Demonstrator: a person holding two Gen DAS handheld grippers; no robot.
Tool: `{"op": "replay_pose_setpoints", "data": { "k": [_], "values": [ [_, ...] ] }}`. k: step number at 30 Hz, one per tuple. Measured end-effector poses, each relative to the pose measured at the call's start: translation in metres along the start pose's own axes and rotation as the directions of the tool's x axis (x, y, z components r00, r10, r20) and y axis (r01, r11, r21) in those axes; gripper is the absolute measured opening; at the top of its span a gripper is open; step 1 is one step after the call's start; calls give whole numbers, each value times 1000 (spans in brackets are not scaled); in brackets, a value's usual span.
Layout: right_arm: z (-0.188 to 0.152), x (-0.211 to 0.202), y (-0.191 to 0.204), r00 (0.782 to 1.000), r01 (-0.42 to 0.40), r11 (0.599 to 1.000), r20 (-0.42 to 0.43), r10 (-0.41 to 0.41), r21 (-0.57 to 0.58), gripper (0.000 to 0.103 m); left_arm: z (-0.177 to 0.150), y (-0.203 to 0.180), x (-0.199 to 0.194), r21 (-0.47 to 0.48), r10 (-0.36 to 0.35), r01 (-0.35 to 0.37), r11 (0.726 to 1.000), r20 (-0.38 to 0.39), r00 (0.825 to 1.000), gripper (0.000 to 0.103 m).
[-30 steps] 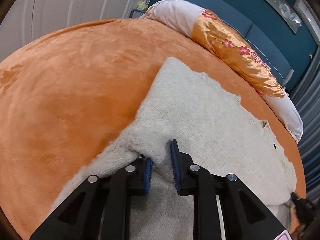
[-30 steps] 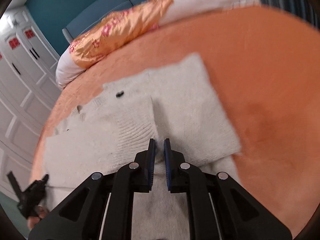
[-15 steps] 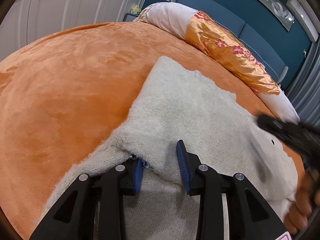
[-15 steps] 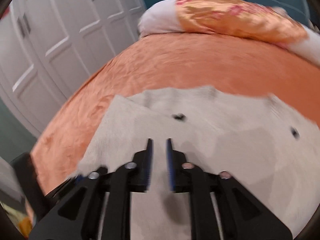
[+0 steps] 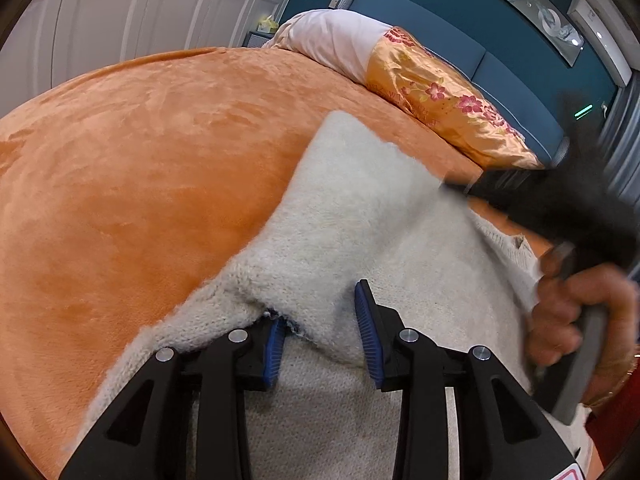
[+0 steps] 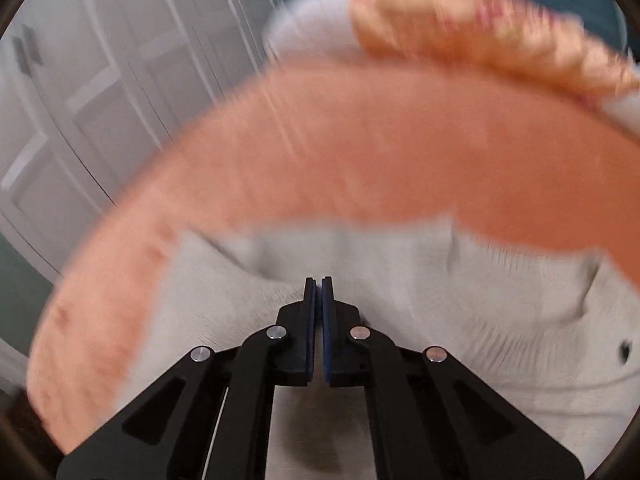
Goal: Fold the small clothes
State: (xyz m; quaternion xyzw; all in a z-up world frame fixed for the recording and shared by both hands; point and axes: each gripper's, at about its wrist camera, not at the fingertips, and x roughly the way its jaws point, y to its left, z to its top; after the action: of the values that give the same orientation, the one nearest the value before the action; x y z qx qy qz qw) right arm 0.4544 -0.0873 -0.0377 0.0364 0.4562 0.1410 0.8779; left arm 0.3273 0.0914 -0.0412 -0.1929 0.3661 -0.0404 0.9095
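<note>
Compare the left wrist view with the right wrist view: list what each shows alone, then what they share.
Left wrist only: the open left gripper straddling a raised fold of the cream sweater, the person's hand holding the right gripper's handle, and the blue headboard.

Right wrist only: the shut right gripper, and a dark button.

Both: the sweater, orange blanket, floral pillow and white wardrobe doors.
</note>
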Motion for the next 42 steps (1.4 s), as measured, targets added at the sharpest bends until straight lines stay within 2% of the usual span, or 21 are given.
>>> {"op": "replay_pose_setpoints", "data": {
  "k": [2,5,7,8,9,11,13,15,19,20,23,25,27,28,29,31,34,37,39,41,42],
  "values": [
    [-6,-3,2,1000,9,1000,7,-9,-22,3,0,0,0,0,0,0,1000,0,1000,34],
    [-13,-47,0,996,-45,998,79,42,35,5,0,1,0,1,0,0,1000,0,1000,34],
    [-34,-89,-12,987,-37,997,158,26,69,20,0,1,0,0,-1,1,1000,0,1000,34],
    [-49,-109,-23,982,-7,996,191,-11,92,38,0,1,0,0,-1,1,1000,0,1000,34],
    [-58,-123,-32,975,22,993,216,-46,113,49,0,1,0,1,0,0,1000,0,1000,34],
    [-96,-160,-66,955,117,975,249,-163,189,54,0,1,0,0,0,0,1000,0,1000,34],
    [-131,-187,-107,939,183,934,226,-258,306,54,0,0,0,1,2,-2,1000,0,1000,34],
    [-154,-199,-139,944,173,900,193,-268,401,59,1,0,1,5,7,-7,1000,-2,1000,34],
    [-173,-191,-169,958,166,866,130,-255,471,59,2,-2,1,14,21,-21,1000,-7,1000,35],
    [-174,-187,-168,961,163,867,124,-248,470,54,2,-2,1,16,24,-24,1000,-9,1000,35],
    [-171,-190,-160,960,137,879,157,-231,457,8,2,-3,2,19,29,-29,999,-12,1000,35],
    [-175,-214,-160,940,101,878,245,-239,468,8,2,-4,2,22,32,-32,999,-12,999,35],
    [-180,-224,-166,922,137,869,260,-287,475,7,2,-4,2,25,34,-34,999,-12,999,36],
    [-185,-217,-173,927,168,858,218,-305,486,7,1,-4,3,29,36,-35,999,-12,999,37],
    [-195,-196,-187,942,207,838,127,-309,505,7,2,-4,3,33,39,-39,999,-14,999,37],
    [-208,-187,-202,959,139,824,135,-251,549,5,3,-6,5,42,50,-50,998,-19,999,38],
    [-196,-215,-196,965,133,810,112,-237,571,13,5,-12,4,63,80,-78,995,-32,996,38],
    [-213,-261,-174,957,146,824,134,-259,547,21,11,-20,-4,105,117,-108,989,-82,990,43],
    [-237,-291,-160,954,141,828,148,-260,542,52,7,-24,-29,153,118,-98,983,-134,984,65],
    [-277,-318,-146,957,148,836,136,-255,528,57,-8,-19,-65,164,138,-116,980,-134,981,82],
    [-293,-327,-140,962,150,837,116,-245,526,59,-16,-14,-80,164,132,-110,980,-134,982,83]
  ]
}}
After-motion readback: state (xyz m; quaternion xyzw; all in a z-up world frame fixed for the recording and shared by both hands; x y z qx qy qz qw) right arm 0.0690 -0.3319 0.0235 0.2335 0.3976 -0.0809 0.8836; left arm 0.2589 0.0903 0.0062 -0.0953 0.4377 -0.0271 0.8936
